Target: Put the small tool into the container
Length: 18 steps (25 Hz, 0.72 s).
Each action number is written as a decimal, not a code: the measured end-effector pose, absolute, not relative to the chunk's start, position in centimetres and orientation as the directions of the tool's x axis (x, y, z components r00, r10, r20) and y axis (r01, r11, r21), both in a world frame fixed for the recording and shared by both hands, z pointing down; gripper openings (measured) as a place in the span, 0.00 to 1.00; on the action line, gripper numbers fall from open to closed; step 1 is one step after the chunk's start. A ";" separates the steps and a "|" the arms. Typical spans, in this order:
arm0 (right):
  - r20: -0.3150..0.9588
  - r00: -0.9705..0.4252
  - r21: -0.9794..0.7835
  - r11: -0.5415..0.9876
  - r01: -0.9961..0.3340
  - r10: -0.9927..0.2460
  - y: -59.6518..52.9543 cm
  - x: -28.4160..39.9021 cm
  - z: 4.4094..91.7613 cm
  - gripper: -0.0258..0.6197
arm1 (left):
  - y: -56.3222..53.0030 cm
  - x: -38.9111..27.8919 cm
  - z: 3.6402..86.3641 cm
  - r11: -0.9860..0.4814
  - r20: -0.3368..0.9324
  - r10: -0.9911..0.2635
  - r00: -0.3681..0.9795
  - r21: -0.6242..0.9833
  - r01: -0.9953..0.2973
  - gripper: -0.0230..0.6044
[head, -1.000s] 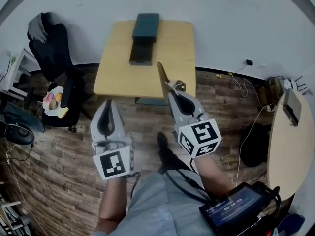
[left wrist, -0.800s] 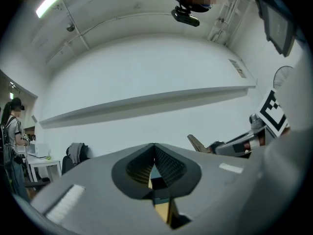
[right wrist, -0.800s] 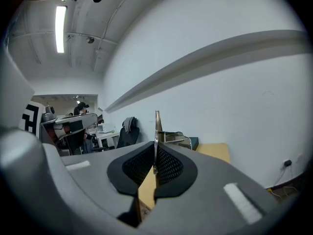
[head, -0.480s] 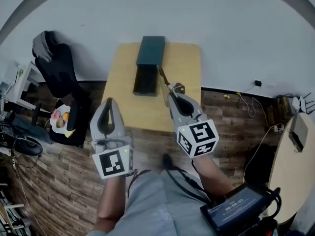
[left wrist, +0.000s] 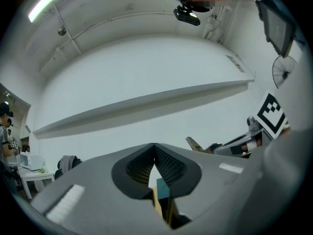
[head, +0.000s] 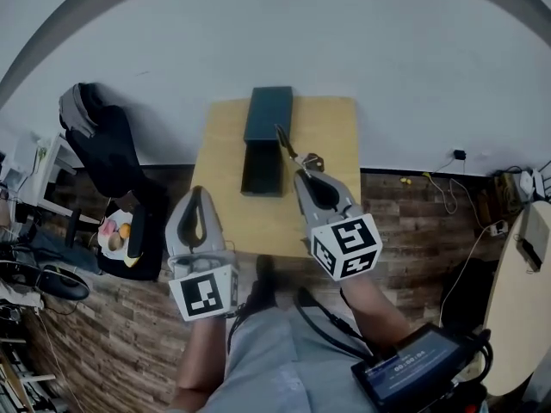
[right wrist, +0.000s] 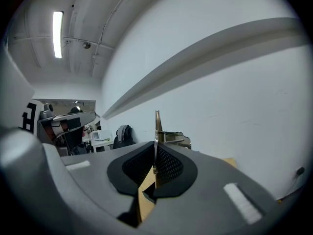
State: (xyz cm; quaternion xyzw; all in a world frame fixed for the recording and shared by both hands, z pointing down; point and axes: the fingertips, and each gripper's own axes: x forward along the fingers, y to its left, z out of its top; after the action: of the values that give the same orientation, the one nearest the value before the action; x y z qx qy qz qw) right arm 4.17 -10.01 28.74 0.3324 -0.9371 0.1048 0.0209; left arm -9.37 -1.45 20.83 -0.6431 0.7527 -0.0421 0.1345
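The container is a dark teal box lying open on the wooden table, with its lid just behind it. My right gripper hovers over the table right of the box, shut on the small tool, a thin metal blade that points up and toward the box. In the right gripper view the blade stands straight up out of the shut right gripper. My left gripper is shut and holds nothing, at the table's front left corner. In the left gripper view, the left gripper has its jaws shut, and the box shows through the gap below their tips.
A black chair draped with clothing stands left of the table, and a plate of fruit sits on a seat below it. A tablet hangs at my lower right. Cables lie on the wood floor, and a round table is at the far right.
The table and box have come nearer in the head view. Both grippers now reach the table. The tool, still gripped, has come up beside the open box.
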 end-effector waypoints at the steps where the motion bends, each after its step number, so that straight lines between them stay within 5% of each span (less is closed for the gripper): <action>1: 0.115 -0.775 -0.179 0.755 -0.631 -0.621 -10.3 3.8 29.0 0.05 | -1.8 -9.8 21.1 0.165 -0.146 -0.980 -0.134 -0.231 -0.959 0.05; 18: 0.258 -0.730 -0.222 0.697 -0.682 -0.632 -17.0 -5.8 34.5 0.05 | -11.6 -19.1 24.8 0.060 -0.095 -0.994 -0.050 -0.107 -0.992 0.05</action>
State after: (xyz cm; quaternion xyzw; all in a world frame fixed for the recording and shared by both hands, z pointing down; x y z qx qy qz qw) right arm -5.85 -17.05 34.49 0.3580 -0.9176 0.1527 0.0812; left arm -19.11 -11.64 24.83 -0.6855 0.7245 -0.0059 0.0714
